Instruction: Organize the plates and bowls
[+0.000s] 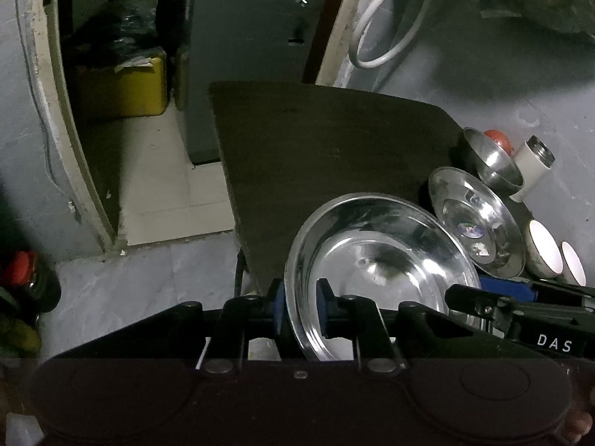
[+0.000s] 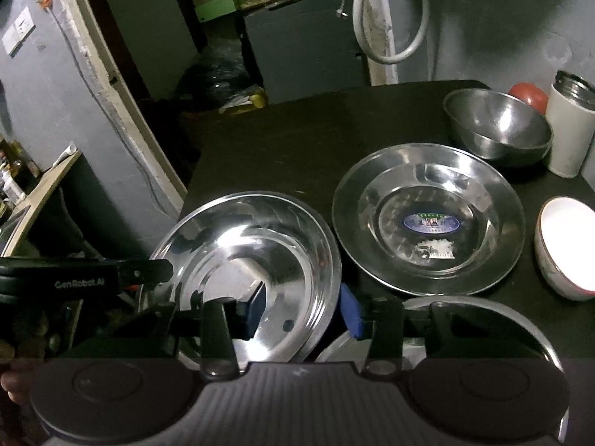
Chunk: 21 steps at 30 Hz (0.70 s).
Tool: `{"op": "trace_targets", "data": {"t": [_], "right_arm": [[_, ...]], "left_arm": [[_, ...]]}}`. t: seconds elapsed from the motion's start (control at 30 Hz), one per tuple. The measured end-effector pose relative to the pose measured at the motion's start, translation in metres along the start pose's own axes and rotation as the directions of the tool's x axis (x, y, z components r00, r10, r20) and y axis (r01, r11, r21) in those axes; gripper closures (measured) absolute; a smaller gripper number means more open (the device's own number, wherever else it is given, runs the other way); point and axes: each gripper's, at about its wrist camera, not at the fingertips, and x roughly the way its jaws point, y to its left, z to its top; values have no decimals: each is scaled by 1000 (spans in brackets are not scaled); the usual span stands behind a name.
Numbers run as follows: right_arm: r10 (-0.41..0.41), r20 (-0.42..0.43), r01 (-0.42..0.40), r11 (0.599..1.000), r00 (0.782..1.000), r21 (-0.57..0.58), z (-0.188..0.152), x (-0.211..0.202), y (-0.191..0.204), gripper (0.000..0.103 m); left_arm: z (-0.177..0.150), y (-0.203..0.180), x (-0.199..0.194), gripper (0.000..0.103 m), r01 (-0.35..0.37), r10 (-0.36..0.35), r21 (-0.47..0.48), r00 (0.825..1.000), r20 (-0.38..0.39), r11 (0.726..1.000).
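A shiny deep steel plate (image 1: 379, 260) is held tilted over the near left part of the dark table (image 1: 316, 141). My left gripper (image 1: 301, 297) is shut on its near rim, blue pads on either side. In the right wrist view the same plate (image 2: 245, 252) has its right rim between the blue pads of my right gripper (image 2: 303, 308), which stand wide apart and straddle it. A second steel plate (image 2: 427, 219) with a sticker lies flat to the right. Behind it sits a steel bowl (image 2: 498, 126). A white bowl (image 2: 569, 249) stands at the far right.
Another steel plate (image 2: 483, 316) lies partly hidden under the right gripper. A white tumbler (image 2: 569, 126) and a red object (image 2: 528, 94) stand at the back right. A second white bowl (image 1: 574, 267) is at the right edge. A yellow box (image 1: 126, 89) lies beyond the doorway.
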Motion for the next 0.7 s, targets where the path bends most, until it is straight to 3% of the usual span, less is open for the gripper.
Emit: {"op": "trace_targets", "data": {"t": [0.33, 0.7], "right_arm": [[32, 35, -32, 999, 999, -12, 4, -27, -9, 53], [3, 73, -6, 999, 997, 39, -3, -79, -52, 52]], "left_arm": [[-3, -19, -26, 83, 0, 1, -17, 999, 37, 1000], [-1, -85, -43, 80, 51, -51, 8, 996, 70, 999]]}}
